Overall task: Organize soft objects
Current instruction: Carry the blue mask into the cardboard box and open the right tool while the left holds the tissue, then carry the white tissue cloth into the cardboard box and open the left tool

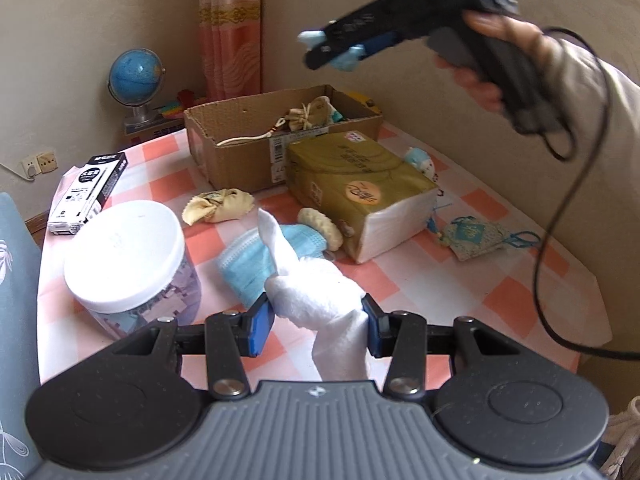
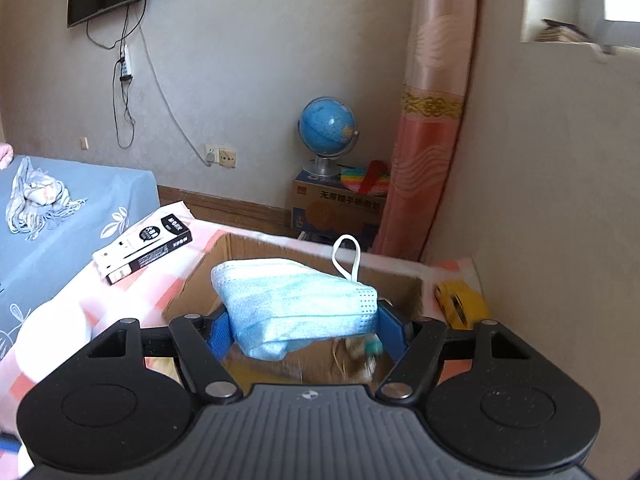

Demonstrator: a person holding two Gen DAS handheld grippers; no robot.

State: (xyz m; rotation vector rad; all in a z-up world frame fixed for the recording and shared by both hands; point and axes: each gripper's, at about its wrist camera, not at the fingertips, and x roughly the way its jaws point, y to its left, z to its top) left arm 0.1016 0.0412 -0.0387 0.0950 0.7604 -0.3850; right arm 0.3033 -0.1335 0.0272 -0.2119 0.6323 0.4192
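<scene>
My left gripper [image 1: 318, 320] is shut on a white fleecy sock [image 1: 316, 296] and holds it just above the checked tablecloth [image 1: 420, 276]. Behind the sock a pile of blue face masks [image 1: 248, 260] lies on the cloth. My right gripper [image 2: 304, 328] is shut on a folded blue face mask [image 2: 296, 300] with its white ear loop sticking up. It hangs over the open cardboard box [image 2: 244, 248]. In the left wrist view that right gripper [image 1: 332, 50] is high above the cardboard box [image 1: 240, 128], which holds small cloth pouches [image 1: 308, 116].
On the table are a yellow pouch [image 1: 218, 208], a teal sachet [image 1: 472, 236], a tissue pack [image 1: 360, 188], a beige ring plush [image 1: 322, 228], a white-lidded jar [image 1: 128, 256] and a pen box [image 1: 88, 192]. A yellow toy car [image 2: 460, 304] lies beside the box. A cable [image 1: 552, 240] trails from the person's hand [image 1: 504, 36].
</scene>
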